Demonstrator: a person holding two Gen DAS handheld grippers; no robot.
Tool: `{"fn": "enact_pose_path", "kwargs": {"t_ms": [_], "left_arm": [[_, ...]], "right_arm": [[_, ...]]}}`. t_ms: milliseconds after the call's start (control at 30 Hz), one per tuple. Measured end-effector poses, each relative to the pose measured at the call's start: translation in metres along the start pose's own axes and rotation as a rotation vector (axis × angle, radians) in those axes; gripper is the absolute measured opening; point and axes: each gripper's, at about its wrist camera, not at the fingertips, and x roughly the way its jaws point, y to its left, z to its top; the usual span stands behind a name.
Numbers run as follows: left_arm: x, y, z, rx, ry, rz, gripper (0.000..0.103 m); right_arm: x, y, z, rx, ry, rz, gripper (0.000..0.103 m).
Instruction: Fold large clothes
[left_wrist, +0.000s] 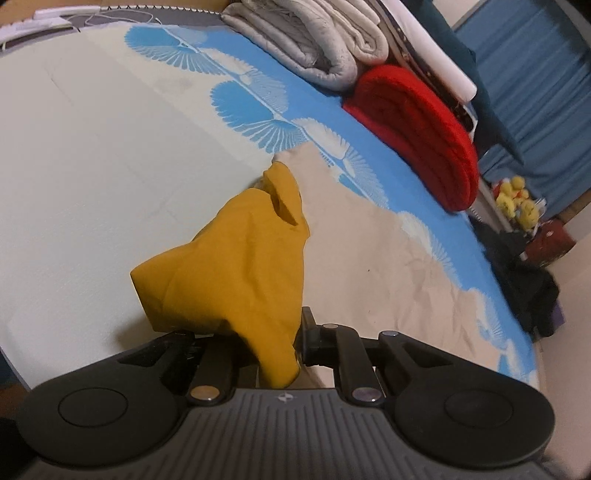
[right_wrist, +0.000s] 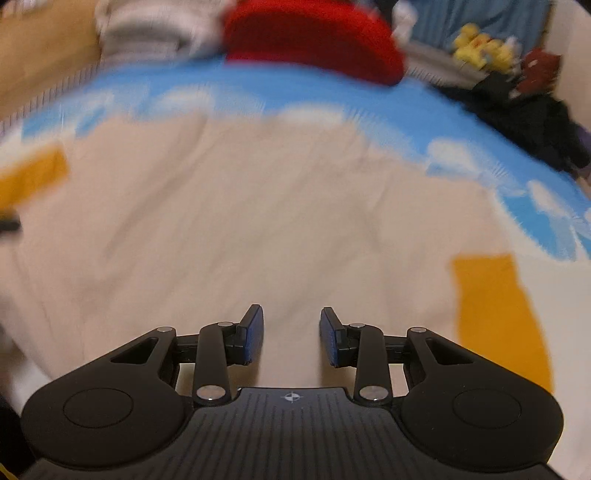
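Left gripper (left_wrist: 258, 343) pinches the yellow sleeve (left_wrist: 236, 273) of the garment: mustard cloth bunches up between the fingers and hides the left one, so only the right finger (left_wrist: 308, 339) shows, lower centre of the left view. The cuff end stands up toward frame centre, which suggests the grab is further down the sleeve so the end can be carried over in one go.

Right gripper (right_wrist: 291, 336) is spread, with nothing between the blue pads (right_wrist: 255, 332). It hangs over the cream body (right_wrist: 236, 206) of the garment, bottom centre of the right view. That view is badly motion-blurred, so contact with the cloth can't be read; looks apart.

The garment lies flat on the bed (left_wrist: 92, 166), cream body filling the middle of the right view. The other sleeve (right_wrist: 495, 314) lies flat at lower right, and a bit of yellow shows at the left edge too. Flat spread makes sense: the fold lines stay predictable.

Red blanket (left_wrist: 417, 136) and grey quilt (left_wrist: 310, 40) are stacked at the top right of the left view, along the far bed edge, clear of the work area.

My read: sleeve-in fold under way on the left side, right side untouched. The free gripper probably serves to pin the body or take the other sleeve. Risk: the bunched grip drags the body along.
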Motion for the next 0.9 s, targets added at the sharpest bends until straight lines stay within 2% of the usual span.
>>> {"fn": "enact_pose_path", "kwargs": {"t_ms": [133, 233, 300, 433, 600, 733, 800, 833, 900], "left_arm": [[0.004, -0.011, -0.009, 0.031, -0.012, 0.057, 0.013], [0.000, -0.033, -0.018, 0.138, -0.073, 0.122, 0.012], [-0.012, -0.062, -0.029, 0.259, -0.149, 0.143, 0.011], [-0.038, -0.135, -0.050, 0.489, -0.250, 0.062, 0.010], [-0.065, -0.236, -0.099, 0.717, -0.279, -0.067, 0.010], [-0.060, -0.310, -0.167, 0.878, -0.218, -0.165, 0.010], [-0.048, -0.338, -0.208, 0.971, -0.196, -0.196, 0.010], [-0.038, -0.349, -0.230, 1.030, -0.167, -0.210, 0.010], [-0.007, -0.363, -0.273, 1.136, -0.028, -0.228, 0.014]], "right_arm": [[-0.066, -0.053, 0.014, 0.051, -0.277, -0.025, 0.035], [-0.101, -0.106, 0.014, 0.067, -0.386, -0.086, 0.035], [-0.111, -0.143, 0.007, 0.097, -0.404, -0.123, 0.035], [-0.123, -0.205, -0.021, 0.170, -0.367, -0.195, 0.035], [-0.144, -0.254, -0.058, 0.201, -0.369, -0.226, 0.035], [-0.138, -0.287, -0.074, 0.256, -0.334, -0.223, 0.035], [-0.140, -0.291, -0.076, 0.271, -0.355, -0.219, 0.035], [-0.140, -0.294, -0.077, 0.276, -0.356, -0.211, 0.035], [-0.139, -0.298, -0.079, 0.282, -0.343, -0.194, 0.035]]}}
